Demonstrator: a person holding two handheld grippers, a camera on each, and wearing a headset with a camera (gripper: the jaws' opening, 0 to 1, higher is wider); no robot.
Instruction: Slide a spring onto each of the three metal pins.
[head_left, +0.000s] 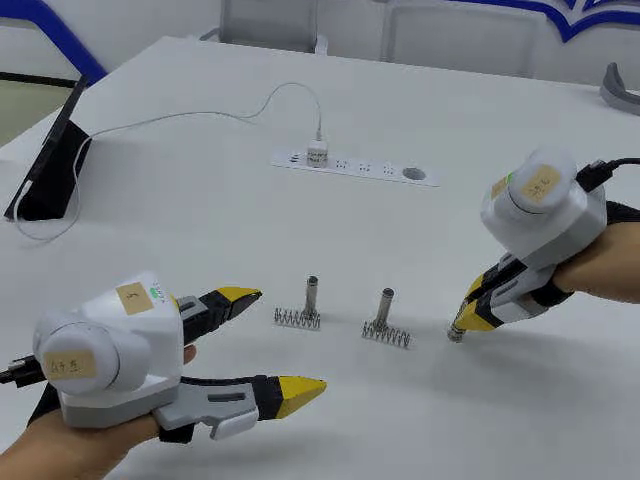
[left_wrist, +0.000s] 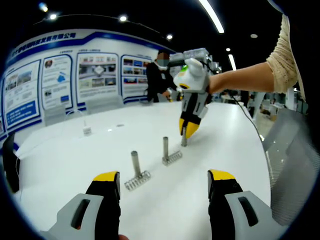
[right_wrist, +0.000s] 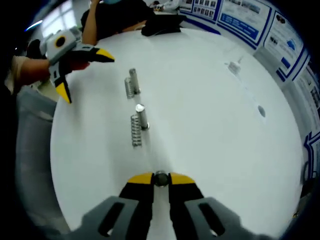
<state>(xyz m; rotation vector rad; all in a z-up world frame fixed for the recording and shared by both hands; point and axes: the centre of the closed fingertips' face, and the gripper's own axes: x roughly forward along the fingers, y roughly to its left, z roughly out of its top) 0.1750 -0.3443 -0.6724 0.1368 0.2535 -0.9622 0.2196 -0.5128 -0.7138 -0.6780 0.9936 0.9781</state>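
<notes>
At the left, the left gripper (head_left: 270, 342) hovers low over the table (head_left: 200, 200), jaws spread wide and empty. Just beyond its tips the left pin (head_left: 311, 293) stands upright with the left spring (head_left: 297, 318) lying at its foot. The middle pin (head_left: 384, 304) has the middle spring (head_left: 386, 334) lying likewise. Farther right, the right gripper (head_left: 468, 320) is pressed together on the third pin (head_left: 456, 334), which touches the table. No spring is threaded yet, so this looks like setting up. Next, a spring must be pinched near one end, lifted above a pin top, lined up and lowered.
</notes>
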